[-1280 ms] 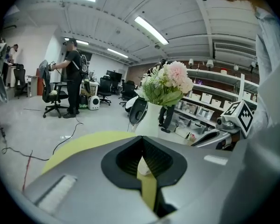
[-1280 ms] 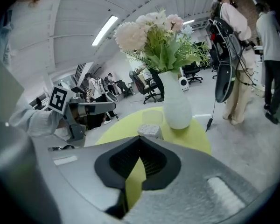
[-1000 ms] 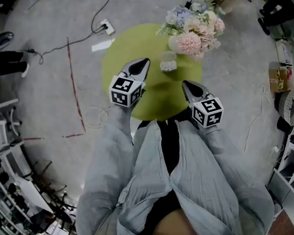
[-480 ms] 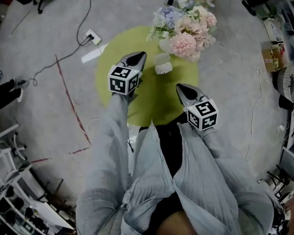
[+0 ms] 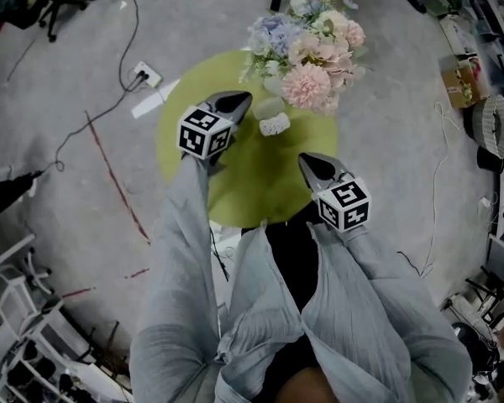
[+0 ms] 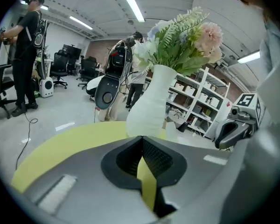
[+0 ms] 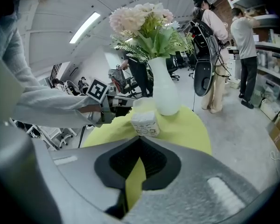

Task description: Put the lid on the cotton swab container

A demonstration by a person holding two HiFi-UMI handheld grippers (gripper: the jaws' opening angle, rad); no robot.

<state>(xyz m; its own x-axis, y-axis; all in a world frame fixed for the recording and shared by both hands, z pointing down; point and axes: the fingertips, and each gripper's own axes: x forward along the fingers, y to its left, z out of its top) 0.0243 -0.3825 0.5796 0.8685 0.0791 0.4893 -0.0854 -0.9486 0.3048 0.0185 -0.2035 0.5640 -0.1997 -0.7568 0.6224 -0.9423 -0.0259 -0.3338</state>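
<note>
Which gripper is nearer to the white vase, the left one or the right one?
Left. The left gripper points at the vase from close by; the right gripper is over the near edge of the table, farther back.

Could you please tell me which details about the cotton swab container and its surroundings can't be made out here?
- Head view: the pale piece beside the cotton swab container is too small to confirm as the lid.
- Right gripper view: that piece sits partly behind the container, and the container's print is blurred.
- Left gripper view: the container does not show, and the left gripper covers the foot of the vase.
</note>
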